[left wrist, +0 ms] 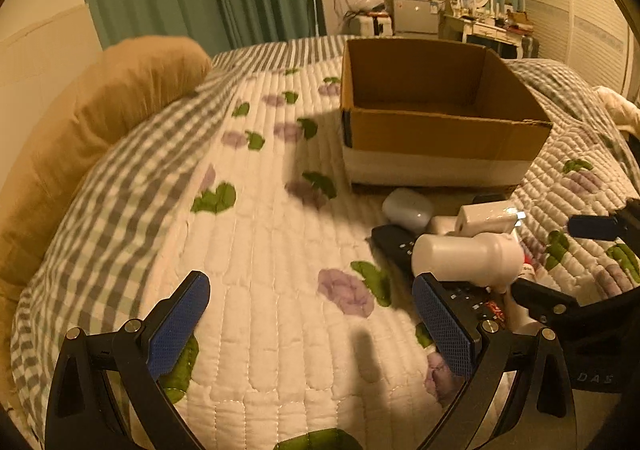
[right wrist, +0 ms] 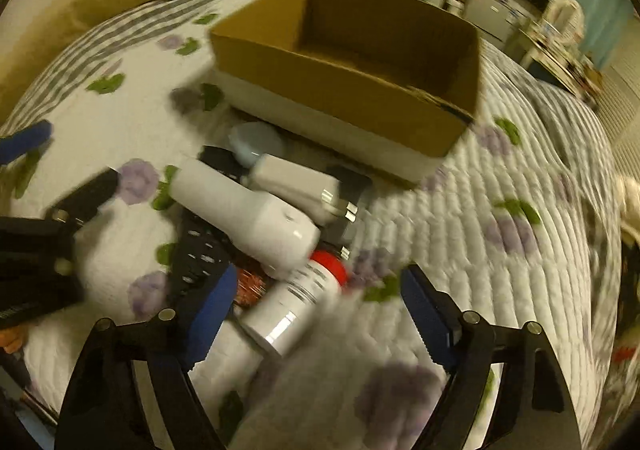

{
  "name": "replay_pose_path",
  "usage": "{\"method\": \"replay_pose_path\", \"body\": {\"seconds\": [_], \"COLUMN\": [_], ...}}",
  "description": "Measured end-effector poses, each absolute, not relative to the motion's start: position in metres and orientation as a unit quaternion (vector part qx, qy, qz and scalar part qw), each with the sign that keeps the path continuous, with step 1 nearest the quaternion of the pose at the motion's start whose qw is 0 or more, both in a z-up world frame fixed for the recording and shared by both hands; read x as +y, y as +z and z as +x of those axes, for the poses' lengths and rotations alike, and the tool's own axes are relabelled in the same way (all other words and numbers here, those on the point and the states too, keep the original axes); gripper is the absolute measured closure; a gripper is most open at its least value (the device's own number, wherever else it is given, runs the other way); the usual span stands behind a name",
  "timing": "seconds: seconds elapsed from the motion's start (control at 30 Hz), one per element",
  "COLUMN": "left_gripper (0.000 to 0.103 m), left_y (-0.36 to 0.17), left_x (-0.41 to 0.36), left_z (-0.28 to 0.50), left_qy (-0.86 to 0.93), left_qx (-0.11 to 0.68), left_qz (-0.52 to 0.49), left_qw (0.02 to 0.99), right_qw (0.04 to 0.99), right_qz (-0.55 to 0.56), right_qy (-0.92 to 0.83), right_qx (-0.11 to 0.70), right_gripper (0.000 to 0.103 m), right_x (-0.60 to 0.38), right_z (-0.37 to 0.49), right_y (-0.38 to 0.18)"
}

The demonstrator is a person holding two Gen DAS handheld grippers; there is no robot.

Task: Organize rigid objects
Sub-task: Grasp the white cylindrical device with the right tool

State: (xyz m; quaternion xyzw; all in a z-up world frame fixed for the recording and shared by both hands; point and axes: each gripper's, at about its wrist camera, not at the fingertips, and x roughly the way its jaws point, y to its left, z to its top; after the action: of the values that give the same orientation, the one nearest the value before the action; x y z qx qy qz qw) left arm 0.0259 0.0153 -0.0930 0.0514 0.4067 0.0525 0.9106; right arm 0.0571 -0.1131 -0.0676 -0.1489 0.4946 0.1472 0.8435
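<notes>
While both hand-held grippers (left [left wrist: 310,320], right [right wrist: 316,308]) gape, smooth plastic bottles [right wrist: 248,210] lie beside the cardboard box [right wrist: 344,90].

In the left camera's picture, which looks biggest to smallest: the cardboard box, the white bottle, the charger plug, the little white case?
1. cardboard box
2. white bottle
3. charger plug and little white case: they look alike, so I won't rank them.

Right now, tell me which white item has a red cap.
The labelled bottle, lying between the right gripper's open fingers. The other white items show no red.
</notes>
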Motion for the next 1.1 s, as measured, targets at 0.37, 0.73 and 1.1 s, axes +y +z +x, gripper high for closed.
{"method": "replay_pose_path", "body": {"seconds": [0.37,0.73,1.1], "left_gripper": [0.000,0.007,0.049], "left_y": [-0.092,-0.114,-0.152], "left_x": [0.027,-0.012,-0.049], "left_z": [0.032,0.060,0.087], "left_qy": [0.069,0.012,-0.058], "left_qx": [0.413,0.446,0.503], "left_qz": [0.041,0.048,0.031], "left_qw": [0.907,0.894,0.862], "right_qw": [0.825,0.862,0.867], "right_qz": [-0.140,-0.089,-0.069], "right_qy": [0.169,0.139,0.132], "right_qx": [0.520,0.480,0.476], "right_gripper": [0.049,0.050,0.050], "right_x": [-0.090,-0.139,-0.159], "right_z": [0.091,0.067,0.067], "right_y": [-0.097,-0.058,-0.058]}}
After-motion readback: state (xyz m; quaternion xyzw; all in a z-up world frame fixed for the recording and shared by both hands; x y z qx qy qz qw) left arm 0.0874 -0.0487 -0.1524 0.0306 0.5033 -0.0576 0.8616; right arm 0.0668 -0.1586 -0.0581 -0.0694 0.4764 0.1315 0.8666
